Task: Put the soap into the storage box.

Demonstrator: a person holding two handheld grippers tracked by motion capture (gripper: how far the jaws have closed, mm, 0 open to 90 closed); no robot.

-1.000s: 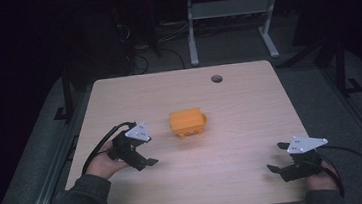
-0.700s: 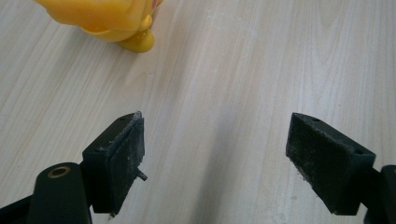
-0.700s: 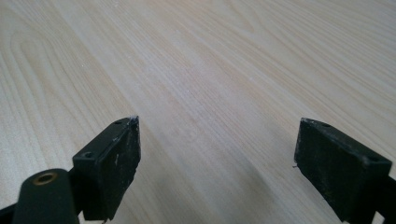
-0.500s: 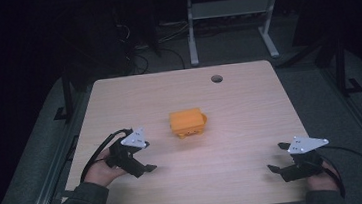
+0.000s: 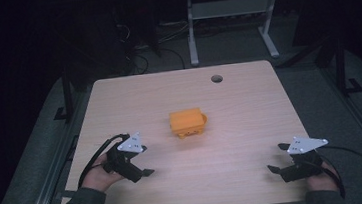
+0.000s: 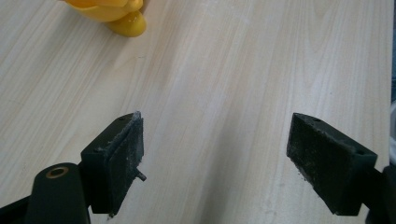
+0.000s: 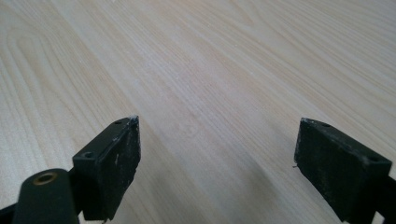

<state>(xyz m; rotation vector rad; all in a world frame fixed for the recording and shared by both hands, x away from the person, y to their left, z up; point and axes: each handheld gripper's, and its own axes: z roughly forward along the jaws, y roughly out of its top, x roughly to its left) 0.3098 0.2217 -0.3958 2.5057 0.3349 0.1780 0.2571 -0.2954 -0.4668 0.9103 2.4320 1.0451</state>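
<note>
Orange toy (image 5: 187,123) sits mid-frame on worktop (image 5: 249,100), untouched, w/ left gripper (image 5: 142,168) lower left & right gripper (image 5: 274,166) lower right, both spread wide, holding nothing.

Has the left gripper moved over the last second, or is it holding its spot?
Yes. The left gripper has drawn back toward the table's near edge, away from the orange object, which has stayed put near the table's centre.

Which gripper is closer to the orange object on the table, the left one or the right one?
Left. The left gripper sits just to the near-left of the orange object, jaws open with nothing between them. The right gripper rests farther off, near the table's near-right corner, also open.
</note>
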